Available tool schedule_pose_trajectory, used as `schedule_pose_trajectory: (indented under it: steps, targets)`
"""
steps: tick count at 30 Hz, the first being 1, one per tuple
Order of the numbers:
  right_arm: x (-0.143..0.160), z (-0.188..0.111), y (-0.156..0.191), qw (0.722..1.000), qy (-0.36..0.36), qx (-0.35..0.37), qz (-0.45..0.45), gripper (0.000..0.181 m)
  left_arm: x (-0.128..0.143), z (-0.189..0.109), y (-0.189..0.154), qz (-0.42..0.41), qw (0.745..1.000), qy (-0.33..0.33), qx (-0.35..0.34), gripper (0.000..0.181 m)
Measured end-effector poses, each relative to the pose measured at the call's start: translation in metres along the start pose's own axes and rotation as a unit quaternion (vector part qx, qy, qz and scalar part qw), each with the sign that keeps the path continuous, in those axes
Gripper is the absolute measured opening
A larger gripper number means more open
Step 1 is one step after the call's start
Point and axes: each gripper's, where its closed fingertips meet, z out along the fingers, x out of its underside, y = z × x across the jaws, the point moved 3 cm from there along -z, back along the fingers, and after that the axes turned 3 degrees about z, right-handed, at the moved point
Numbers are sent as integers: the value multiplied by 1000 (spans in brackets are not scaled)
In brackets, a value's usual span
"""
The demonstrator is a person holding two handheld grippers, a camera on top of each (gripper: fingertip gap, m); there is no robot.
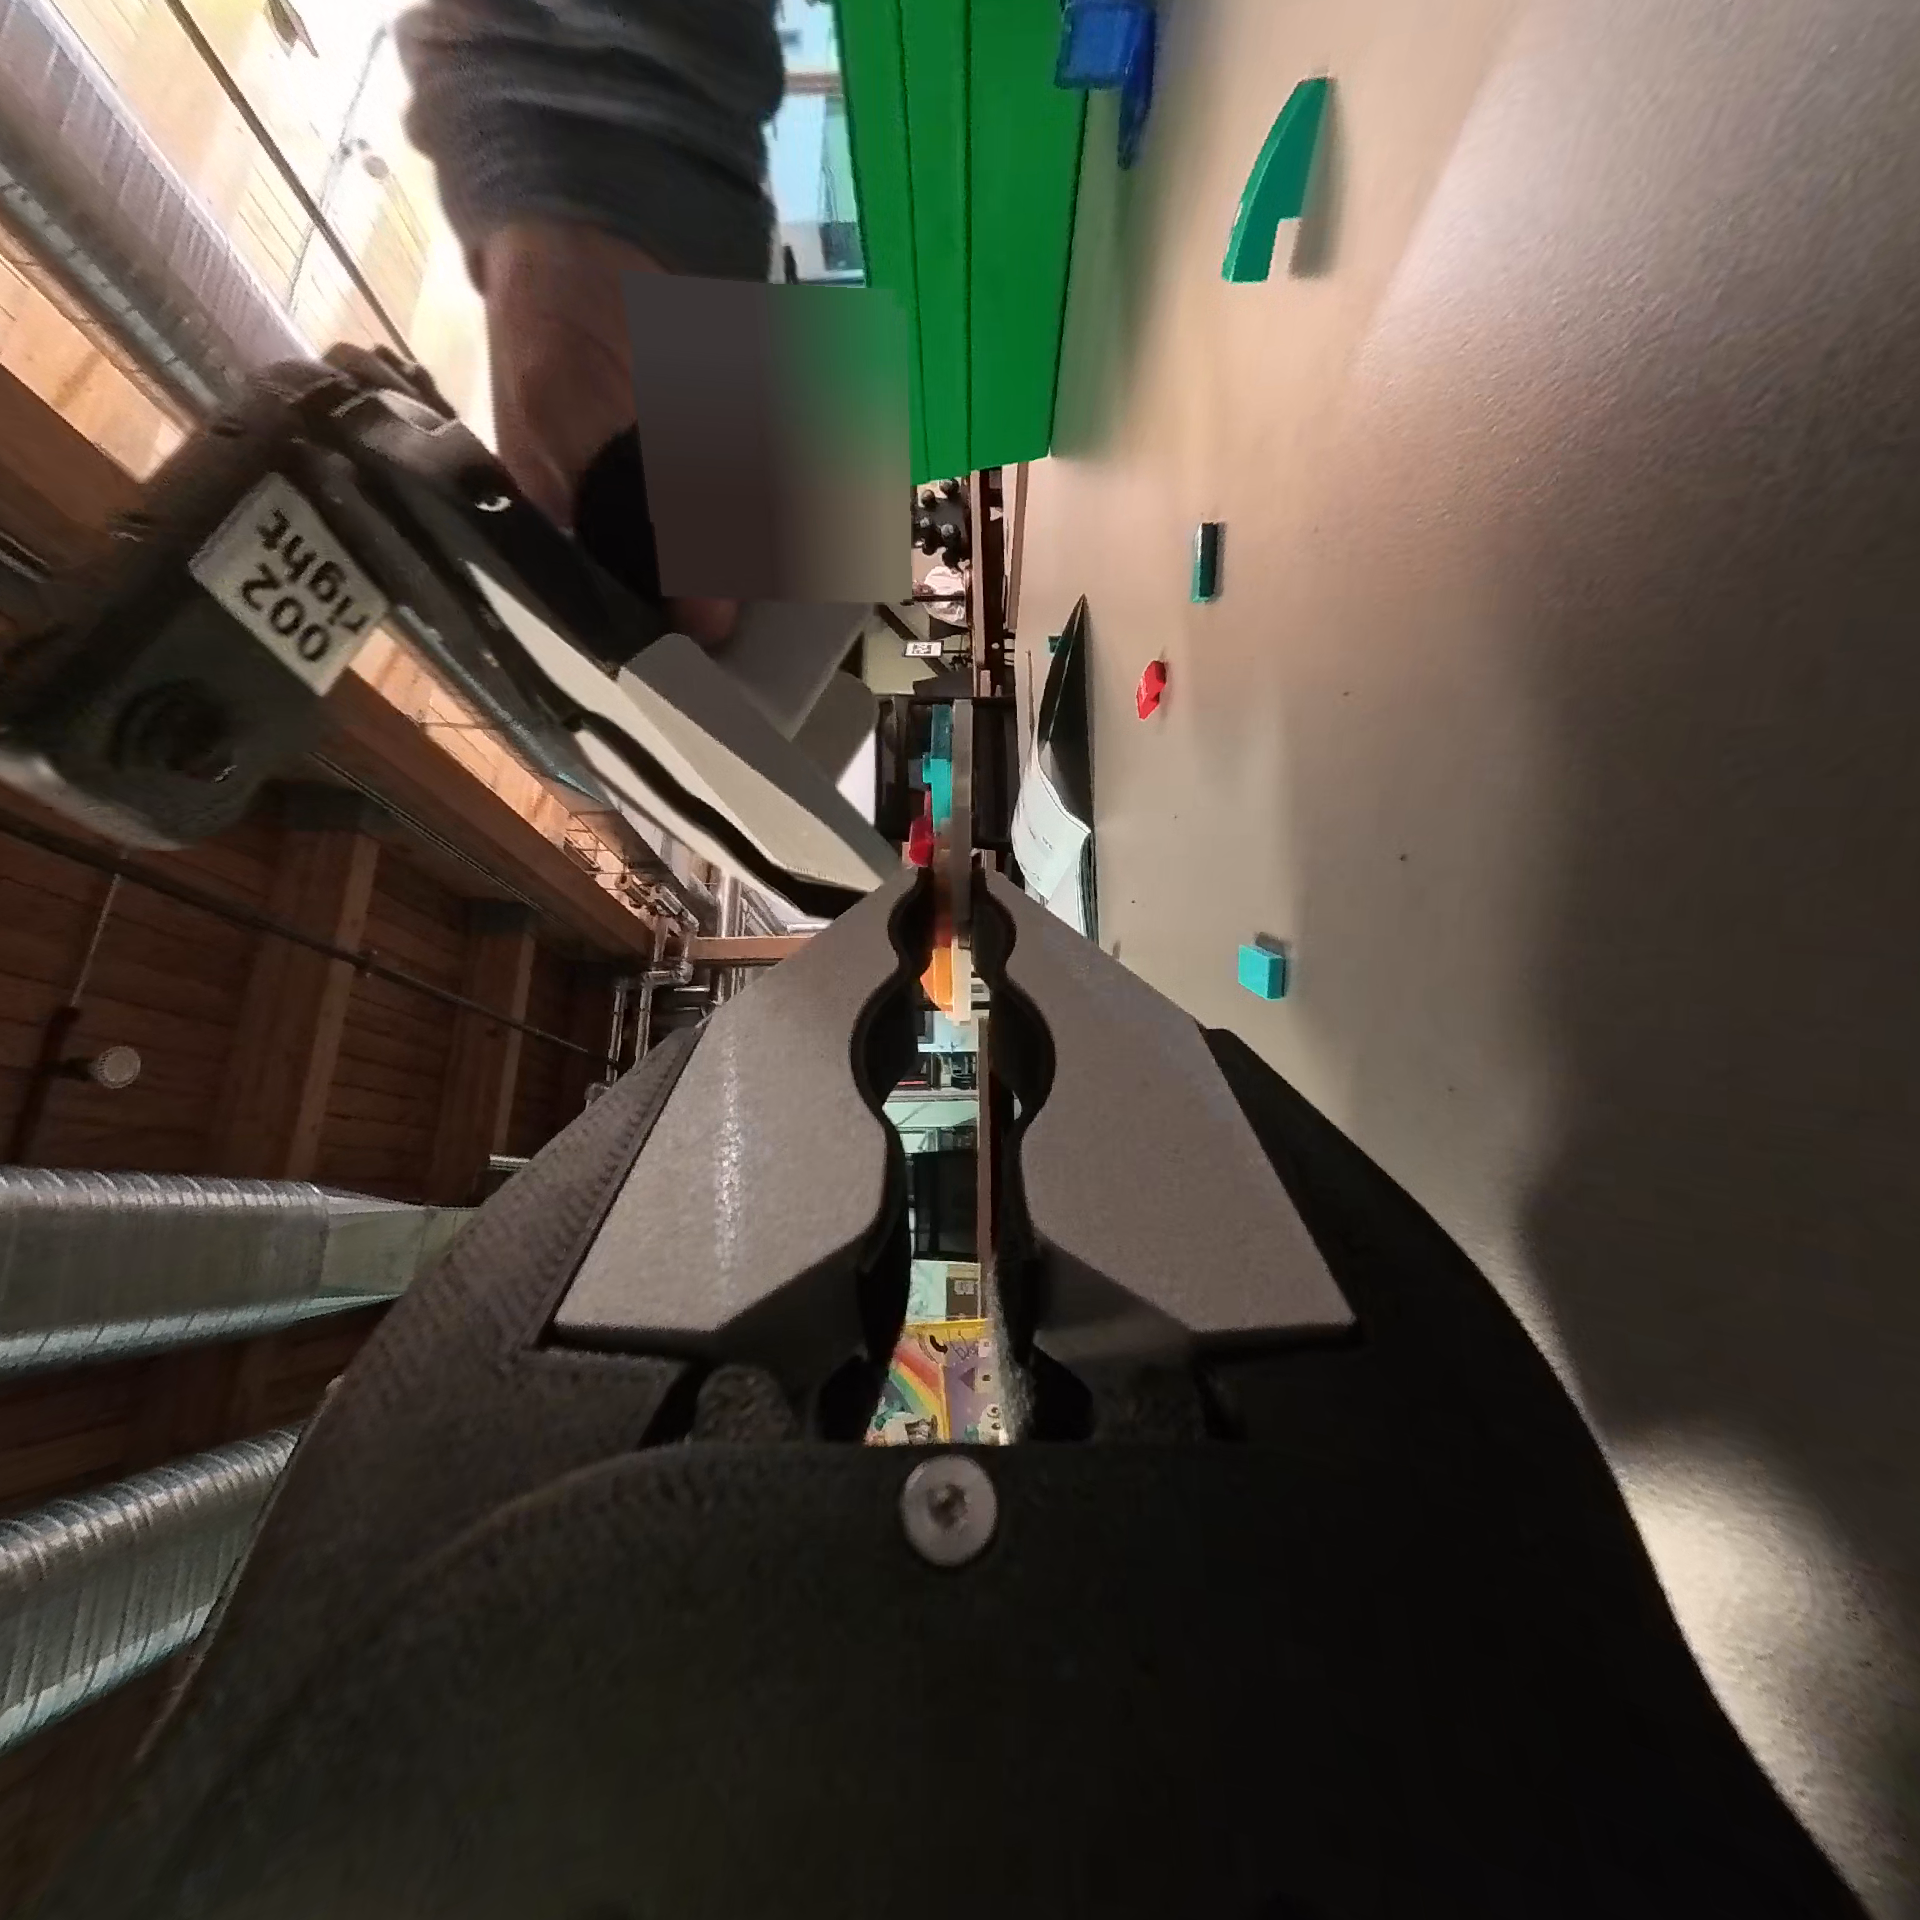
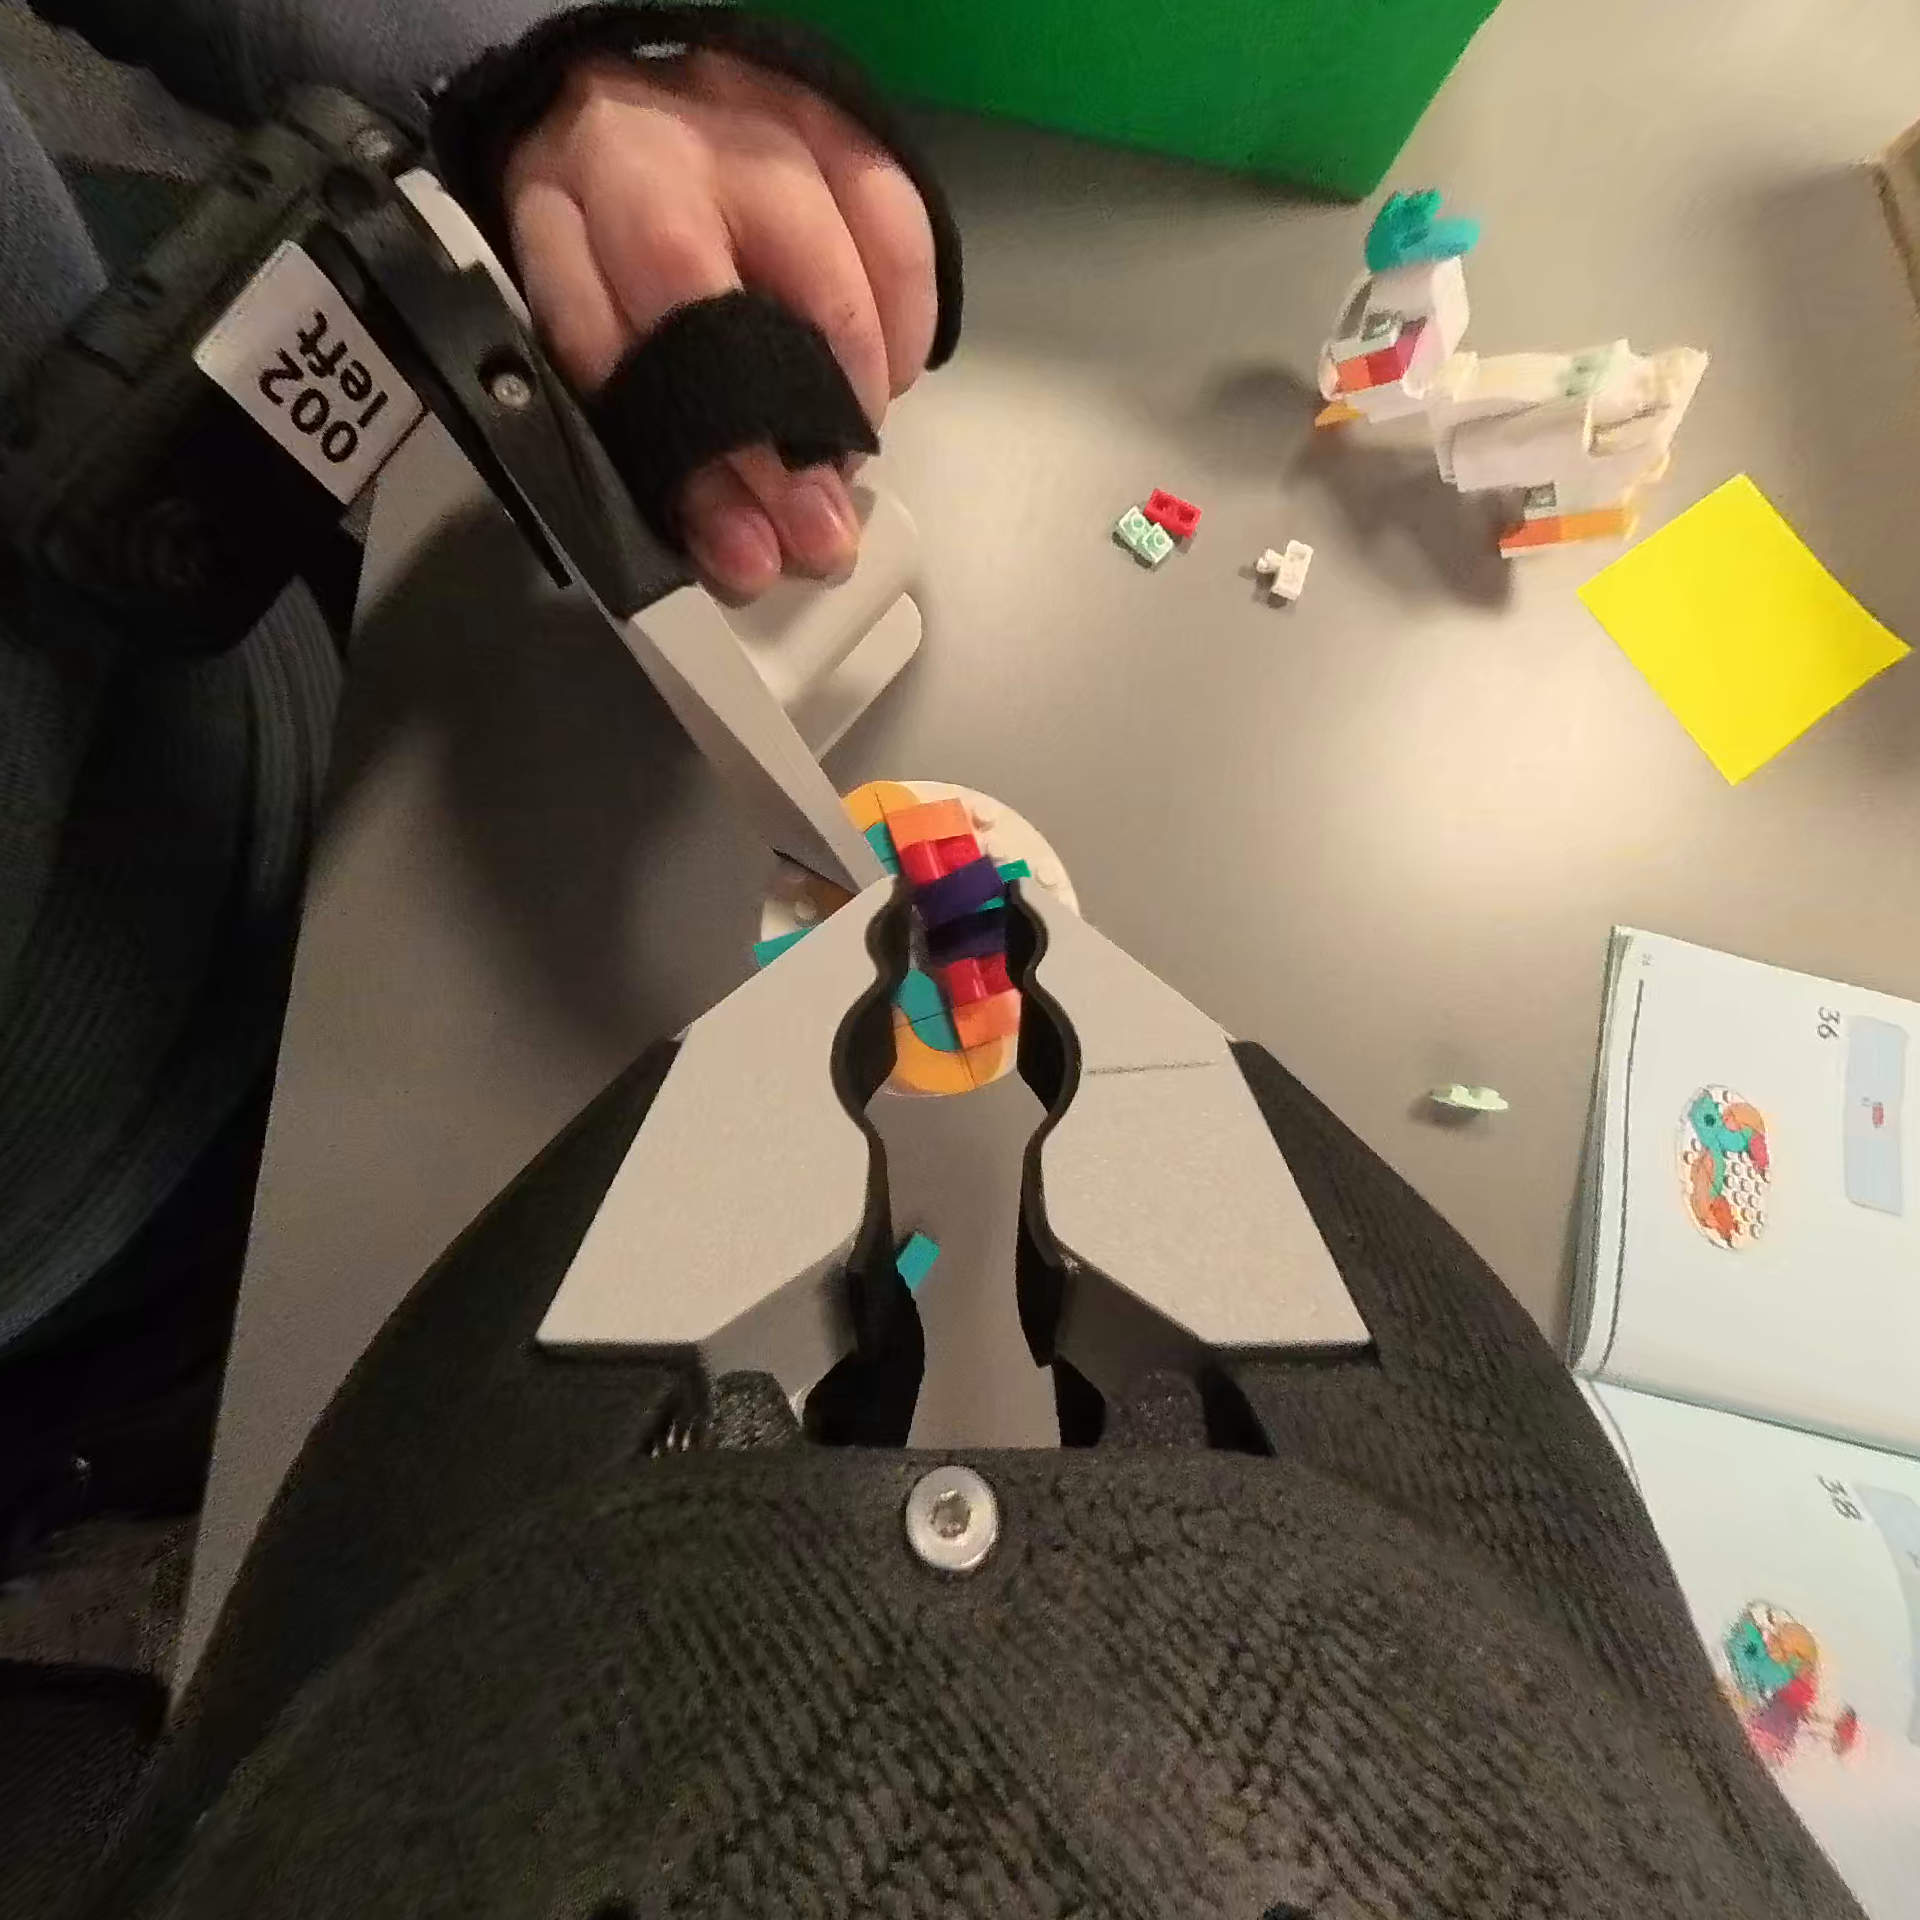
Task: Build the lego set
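Beyond both grippers spreads the grey table, with a green box at its far edge, ahead of the right gripper. Right of that gripper's fingers lies an open instruction booklet, and farther ahead on the same side a yellow paper square. Just past the square stands a finished white lego bird with a teal crest and orange feet.

Between the tips of the right gripper sits the round lego build, a white disc carrying orange, red, purple and teal pieces; the tips are closed in around its purple and red middle, pinching it. The left gripper comes in from the left and clamps the same disc by its rim, seen edge-on in the left wrist view with the fingers drawn tight on it. A hand with a black strap over two fingers holds that tool.

Small parts dot the table ahead and to the right of the right gripper: a red brick touching a pale green brick, a small white piece near them, and a pale green piece beside the booklet. A teal piece shows through the gap low between the right gripper's fingers.
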Motion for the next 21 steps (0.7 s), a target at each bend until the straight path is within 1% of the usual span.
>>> schedule_pose_trajectory:
  steps: [7, 10, 14, 18, 21]
  targets:
    - [2, 0, 1, 999, 45, 19, 12, 16, -1, 0, 0, 3, 1000, -2, 0, 4]
    - [3, 1, 0, 998, 52, 27, 6, 18, -2, 0, -1, 3, 1000, -3, 2, 4]
    - [2, -3, 0, 999, 34, 29, 13, 23, -1, 0, 0, 4, 1000, -2, -2, 5]
    - [-1, -12, 2, 999, -15, 30, 26, 26, -1, 0, 0, 3, 1000, -2, -1, 5]
    - [2, -13, 10, 999, -25, 35, 16, 22, -1, 0, -1, 4, 1000, -1, 0, 5]
